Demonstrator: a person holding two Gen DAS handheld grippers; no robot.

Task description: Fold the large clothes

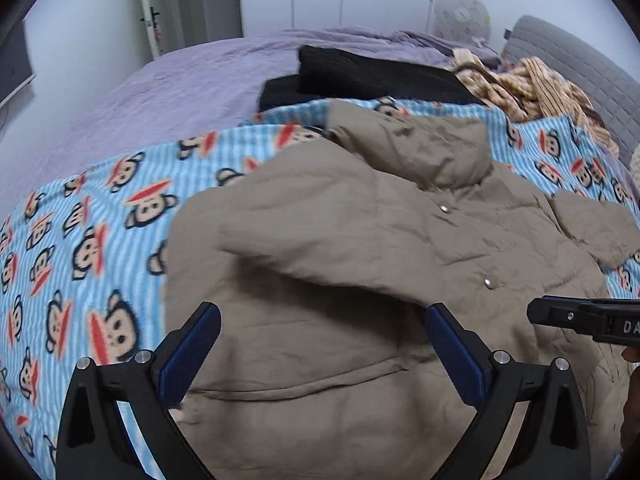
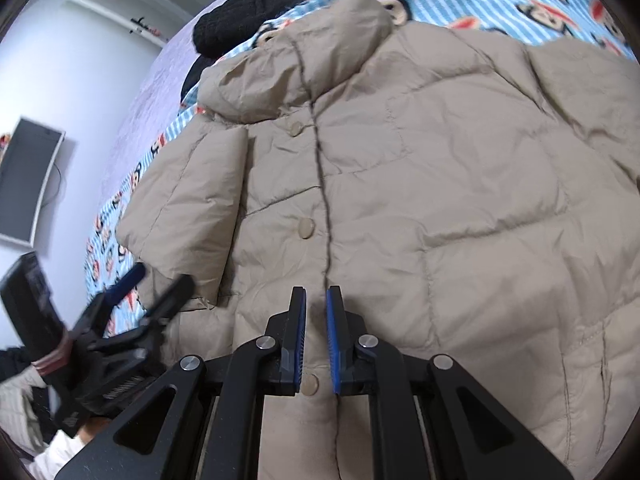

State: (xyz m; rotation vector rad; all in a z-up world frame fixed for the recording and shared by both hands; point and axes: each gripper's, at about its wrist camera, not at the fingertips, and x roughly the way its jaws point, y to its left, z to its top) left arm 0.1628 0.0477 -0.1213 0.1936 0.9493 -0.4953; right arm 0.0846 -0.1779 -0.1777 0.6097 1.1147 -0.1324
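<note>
Left tongs (image 1: 320, 344) gaped wide and empty over the puffy beige quilted jacket (image 1: 360, 280); right tongs (image 2: 316, 336) hung narrowly parted, gripping nothing.

Left claw (image 1: 322, 320) tipped steeply down, its blue-padded fingers (image 1: 192, 354) spread wide with nothing pinched between them. Right claw (image 2: 316, 300) also angled down, blue pads (image 2: 334, 344) parted by only a narrow slit, gripping nothing. Seen from the right wrist, the left claw sits off to the left, held by a hand (image 2: 44, 364) in a pale sleeve
</note>
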